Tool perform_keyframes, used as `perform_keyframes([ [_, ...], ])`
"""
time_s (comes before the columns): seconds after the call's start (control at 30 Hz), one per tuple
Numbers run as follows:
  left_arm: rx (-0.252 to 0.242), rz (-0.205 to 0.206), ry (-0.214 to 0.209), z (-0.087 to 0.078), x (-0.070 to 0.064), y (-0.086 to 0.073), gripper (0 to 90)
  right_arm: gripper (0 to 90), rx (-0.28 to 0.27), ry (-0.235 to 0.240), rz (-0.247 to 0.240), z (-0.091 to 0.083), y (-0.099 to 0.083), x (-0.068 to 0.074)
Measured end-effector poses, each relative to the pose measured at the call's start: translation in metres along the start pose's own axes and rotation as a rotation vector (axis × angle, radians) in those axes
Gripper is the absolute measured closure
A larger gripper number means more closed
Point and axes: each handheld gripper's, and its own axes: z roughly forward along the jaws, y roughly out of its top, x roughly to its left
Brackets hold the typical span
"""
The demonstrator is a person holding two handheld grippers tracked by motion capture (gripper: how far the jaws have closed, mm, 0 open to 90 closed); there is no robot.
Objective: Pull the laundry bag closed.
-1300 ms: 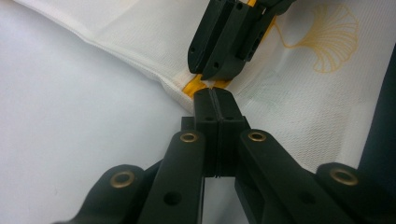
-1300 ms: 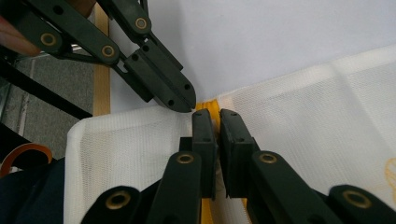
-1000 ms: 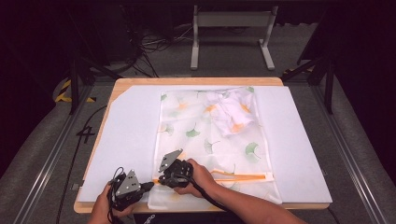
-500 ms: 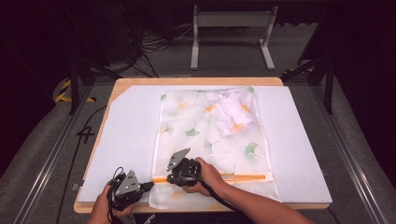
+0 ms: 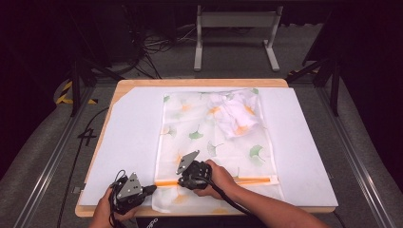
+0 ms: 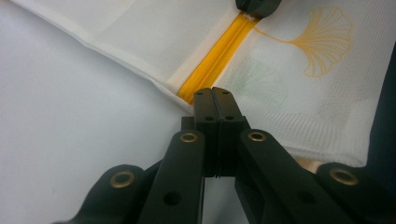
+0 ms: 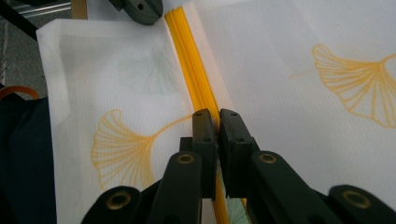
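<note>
A white mesh bag [image 5: 214, 142] printed with ginkgo leaves lies flat on the white sheet, with a crumpled white garment [image 5: 235, 114] inside at its far right corner. An orange zipper [image 5: 252, 181] runs across its near end. My left gripper [image 5: 153, 188] is shut on the bag's left edge, at the zipper's end [image 6: 219, 58]; its jaws [image 6: 215, 91] meet there. My right gripper [image 5: 183, 181] sits on the zipper a little to the right, shut on the orange strip [image 7: 187, 56], which passes between its jaws [image 7: 214, 114].
The white sheet [image 5: 133, 133] covers a wooden table [image 5: 199, 82]. Dark floor, cables and a metal stand [image 5: 235, 33] lie beyond the far edge. Bare sheet stretches left and right of the bag. The near bag corner [image 7: 51, 32] reaches the table's front edge.
My right gripper has slid to the right along the orange zipper, away from the left gripper. The left gripper has held still on the bag's edge.
</note>
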Motion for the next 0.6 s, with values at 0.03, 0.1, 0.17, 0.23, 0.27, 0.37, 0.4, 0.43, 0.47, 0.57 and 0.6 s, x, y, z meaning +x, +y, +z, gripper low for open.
perform_keyframes([
  [0.03, 0.001, 0.002, 0.002, 0.000, 0.000, 0.000, 90.0, 86.0, 0.003, 0.002, -0.004, -0.001, -0.001, 0.000],
  [0.1, 0.001, 0.002, 0.002, 0.000, 0.000, 0.000, 90.0, 86.0, 0.015, 0.003, -0.007, -0.004, -0.003, -0.001],
  [0.17, -0.001, 0.002, 0.000, 0.000, 0.000, 0.000, 90.0, 86.1, 0.028, -0.003, -0.011, -0.006, -0.005, -0.002],
  [0.23, 0.000, 0.002, 0.000, 0.000, 0.000, 0.000, 90.0, 86.1, 0.041, -0.008, -0.023, -0.010, -0.008, -0.004],
  [0.27, 0.000, 0.002, 0.000, 0.000, 0.000, 0.000, 90.0, 86.2, 0.045, -0.012, -0.019, -0.011, -0.009, -0.004],
  [0.37, -0.001, 0.000, 0.000, 0.000, 0.000, 0.000, 90.0, 86.2, 0.056, -0.014, -0.019, -0.014, -0.012, -0.005],
  [0.4, -0.001, 0.001, 0.001, 0.000, 0.000, 0.000, 90.0, 86.3, 0.063, -0.017, -0.025, -0.016, -0.014, -0.005],
  [0.43, -0.001, 0.002, 0.001, 0.000, 0.000, 0.000, 90.0, 86.3, 0.064, -0.023, -0.021, -0.017, -0.015, -0.006],
  [0.47, -0.002, 0.000, 0.001, 0.000, 0.000, 0.000, 90.0, 86.5, 0.068, -0.017, -0.016, -0.018, -0.017, -0.006],
  [0.57, -0.001, 0.001, 0.000, 0.000, 0.000, 0.000, 90.0, 87.7, 0.067, -0.013, -0.018, -0.021, -0.019, -0.006],
  [0.6, -0.001, 0.000, 0.001, 0.000, 0.000, 0.000, 90.0, 87.8, 0.073, -0.015, -0.023, -0.022, -0.020, -0.005],
])
